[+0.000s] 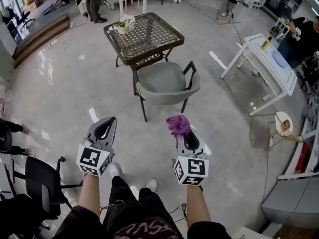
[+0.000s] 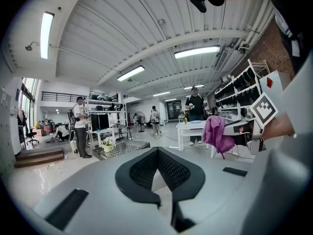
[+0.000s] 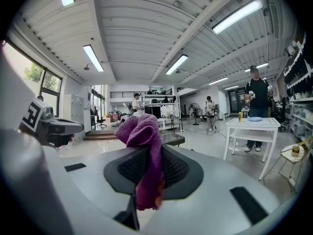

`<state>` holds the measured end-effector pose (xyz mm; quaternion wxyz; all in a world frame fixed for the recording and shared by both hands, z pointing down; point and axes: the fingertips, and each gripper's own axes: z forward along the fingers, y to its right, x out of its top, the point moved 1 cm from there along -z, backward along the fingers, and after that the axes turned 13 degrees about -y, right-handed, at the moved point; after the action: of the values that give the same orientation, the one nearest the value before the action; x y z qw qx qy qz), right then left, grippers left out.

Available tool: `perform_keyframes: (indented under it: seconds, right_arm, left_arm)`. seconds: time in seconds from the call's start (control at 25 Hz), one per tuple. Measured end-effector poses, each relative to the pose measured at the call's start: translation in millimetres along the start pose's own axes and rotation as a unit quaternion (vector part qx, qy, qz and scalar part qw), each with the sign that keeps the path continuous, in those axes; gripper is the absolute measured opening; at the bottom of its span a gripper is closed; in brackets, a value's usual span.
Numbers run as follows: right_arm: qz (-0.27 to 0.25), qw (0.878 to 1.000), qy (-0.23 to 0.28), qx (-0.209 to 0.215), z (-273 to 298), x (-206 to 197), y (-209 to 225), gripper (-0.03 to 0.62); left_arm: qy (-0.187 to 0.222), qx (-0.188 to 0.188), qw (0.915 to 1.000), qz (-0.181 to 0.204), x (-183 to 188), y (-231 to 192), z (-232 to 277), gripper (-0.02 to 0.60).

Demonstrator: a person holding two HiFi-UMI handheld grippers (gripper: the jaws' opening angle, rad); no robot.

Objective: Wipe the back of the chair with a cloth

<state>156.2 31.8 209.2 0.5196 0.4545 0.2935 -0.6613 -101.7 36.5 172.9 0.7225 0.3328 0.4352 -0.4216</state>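
Observation:
The grey chair (image 1: 167,83) with a black frame stands ahead of me, tucked toward a wicker table, its curved back (image 1: 168,97) facing me. My right gripper (image 1: 185,135) is shut on a bunched purple cloth (image 1: 178,124), held up well short of the chair back. In the right gripper view the cloth (image 3: 143,133) hangs down between the black pads (image 3: 173,168). My left gripper (image 1: 103,129) is level with it to the left, shut, with nothing in it. The left gripper view shows its dark pads (image 2: 142,173) closed together and the cloth (image 2: 218,134) off to the right. The chair is hidden in both gripper views.
A wicker table (image 1: 158,30) with a flower pot (image 1: 124,25) stands behind the chair. A white table (image 1: 265,66) and a small round stand (image 1: 284,123) are on the right. A black office chair (image 1: 42,183) is at the near left. People stand at the far end.

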Motion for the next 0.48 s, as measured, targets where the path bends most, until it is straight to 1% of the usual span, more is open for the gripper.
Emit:
perform_keyframes:
  seconds: [0.24, 0.48]
  right_arm:
    - [-0.005, 1.0, -0.008, -0.004, 44, -11, -7, 0.079]
    - [-0.02, 1.0, -0.007, -0.013, 106, -28, -16, 0.08]
  left_arm:
    - [0.002, -0.01, 0.9999, -0.004, -15, -24, 39, 0.009]
    - [-0.003, -0.025, 0.9997, -0.006, -47, -52, 90, 0.009]
